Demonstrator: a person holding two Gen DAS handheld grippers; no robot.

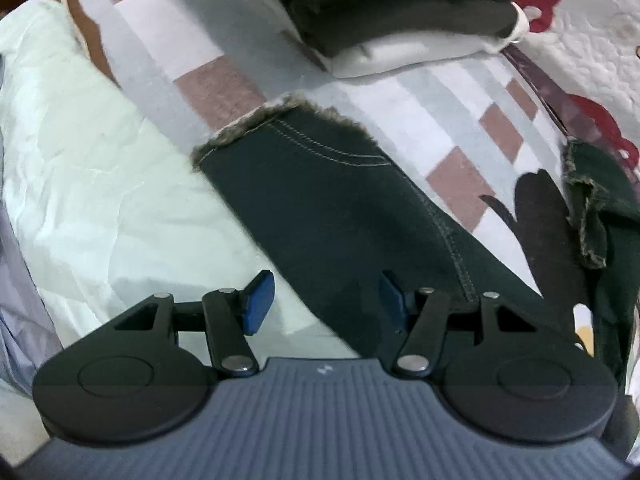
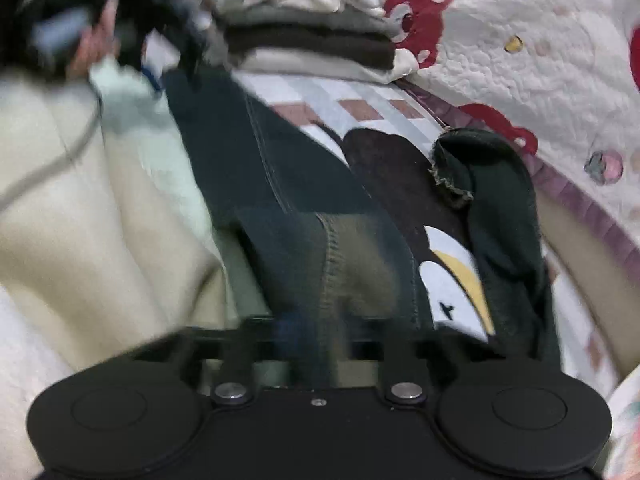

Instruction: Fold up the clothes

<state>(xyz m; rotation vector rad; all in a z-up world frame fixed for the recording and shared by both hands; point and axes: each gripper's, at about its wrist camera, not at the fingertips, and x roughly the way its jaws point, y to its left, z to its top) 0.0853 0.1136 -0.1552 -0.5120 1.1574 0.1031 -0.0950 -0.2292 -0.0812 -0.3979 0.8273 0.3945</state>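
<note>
A pair of dark trousers lies across a checked bed sheet, one frayed leg end pointing toward a stack of folded clothes at the far side, the other leg bunched up to the right beside a red-patterned quilt. The left claw hangs over the near part of the straight leg with its blue pads standing apart, one over a pale green cloth and one over the dark fabric, gripping nothing; it looks placed to take the leg's edge. The right claw is blurred in its own view, yet its fingers are brought together, and the seamed trouser fabric rises straight into them, so it appears clamped on the cloth near the waist. That grip probably anchors the garment so the legs can be drawn together for the first fold.
</note>
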